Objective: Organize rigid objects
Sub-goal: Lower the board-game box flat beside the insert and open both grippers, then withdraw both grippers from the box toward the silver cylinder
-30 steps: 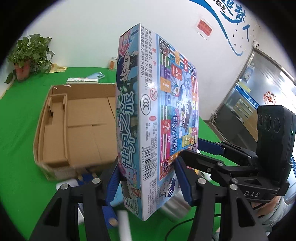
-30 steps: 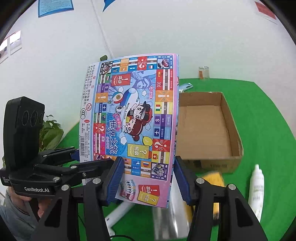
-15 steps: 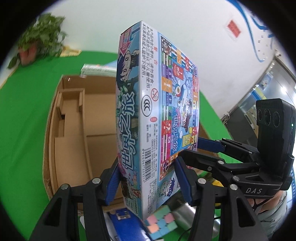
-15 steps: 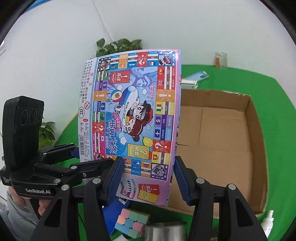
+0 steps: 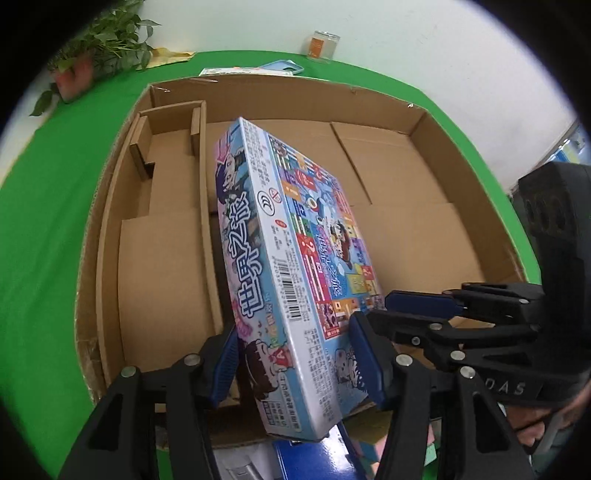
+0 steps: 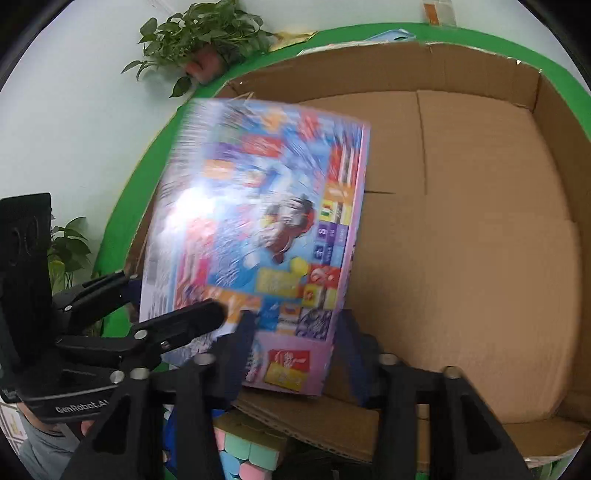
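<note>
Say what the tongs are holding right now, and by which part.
The left tongs clamp the board game box across its near end. The right tongs straddle its near corner, closing; contact unclear.

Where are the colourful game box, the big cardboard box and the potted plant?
game box (image 5: pixel 295 236): left wrist view, on its barcode side.
cardboard box (image 5: pixel 461 177): left wrist view, on its right wall.
potted plant (image 6: pixel 199 33): right wrist view, on its leaves.

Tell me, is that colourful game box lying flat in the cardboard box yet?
Not flat: the game box stands tilted on edge over the cardboard box, its lower end between the left gripper pads. Whether it touches the floor cannot be told.
</note>
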Motion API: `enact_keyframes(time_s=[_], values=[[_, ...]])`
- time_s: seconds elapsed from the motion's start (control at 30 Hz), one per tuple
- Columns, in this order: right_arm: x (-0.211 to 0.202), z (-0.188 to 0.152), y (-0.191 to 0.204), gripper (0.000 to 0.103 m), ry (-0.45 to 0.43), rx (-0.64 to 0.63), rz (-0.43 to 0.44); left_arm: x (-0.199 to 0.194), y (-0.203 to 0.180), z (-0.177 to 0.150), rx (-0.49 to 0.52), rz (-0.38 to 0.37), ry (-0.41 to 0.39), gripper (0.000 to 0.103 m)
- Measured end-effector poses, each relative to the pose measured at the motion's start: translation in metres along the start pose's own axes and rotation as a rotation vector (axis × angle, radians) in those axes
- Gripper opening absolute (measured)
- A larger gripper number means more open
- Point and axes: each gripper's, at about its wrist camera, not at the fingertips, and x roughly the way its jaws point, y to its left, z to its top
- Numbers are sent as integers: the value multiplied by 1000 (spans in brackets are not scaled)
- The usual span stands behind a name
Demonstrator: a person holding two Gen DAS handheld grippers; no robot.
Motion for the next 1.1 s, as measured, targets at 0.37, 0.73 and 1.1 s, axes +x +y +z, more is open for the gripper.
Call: enact_keyframes(time_s=[0.37, 0.73, 1.1], values=[[-28, -16, -32, 30, -46, 60, 19, -65, -15, -49, 54, 95, -213, 56], [-112, -20, -111, 32, -154, 86, -252, -37, -26, -69, 86, 13, -182, 56], [-94, -69, -122, 7, -27, 55, -358, -32, -10, -72, 49, 26, -179, 56]])
